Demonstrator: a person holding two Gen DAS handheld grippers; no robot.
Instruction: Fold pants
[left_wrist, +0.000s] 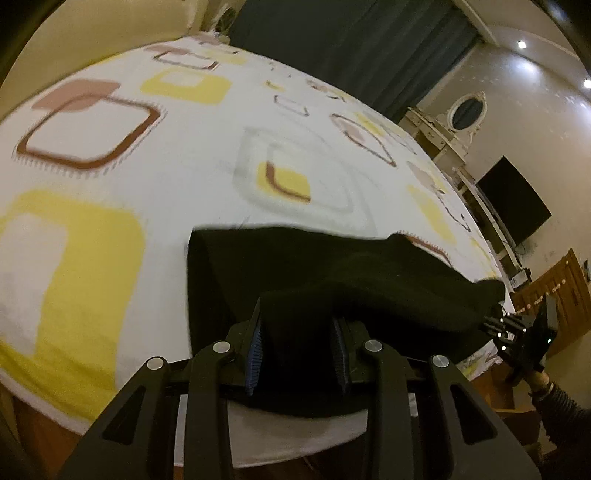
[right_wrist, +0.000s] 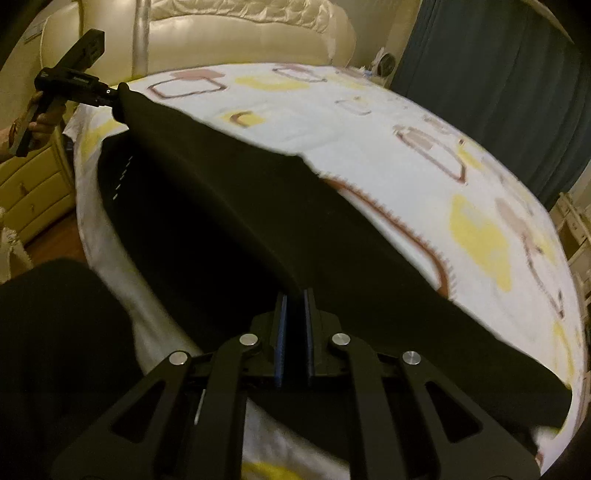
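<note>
Pants (left_wrist: 332, 273), black, stretched in a band over the near edge of a bed (left_wrist: 192, 158), held up at both ends. Bed covered in a white sheet printed with yellow and brown rounded squares.

Left gripper (left_wrist: 301, 350) closed partway on a thick bunch of the black cloth, blue-ribbed pads (left_wrist: 255, 354) pressing it from both sides. Same gripper visible in the right wrist view at the far end of the band (right_wrist: 114, 96), gripped by a hand (right_wrist: 42, 122).

Right gripper (right_wrist: 294, 332) clamped almost fully together on a thin edge of the cloth, only a dark sliver between the pads (right_wrist: 282, 332). Seen from the left wrist view at the right end of the pants (left_wrist: 496, 323), carried by a hand in a dark sleeve (left_wrist: 565, 410).

Cloth sagging between the two grips, lower part resting on the sheet. Cream padded headboard (right_wrist: 240, 33) behind the bed, dark blue curtain (right_wrist: 498, 81) to the right, black screen (left_wrist: 513, 203) on the far wall. Edges of the pattern blurred.
</note>
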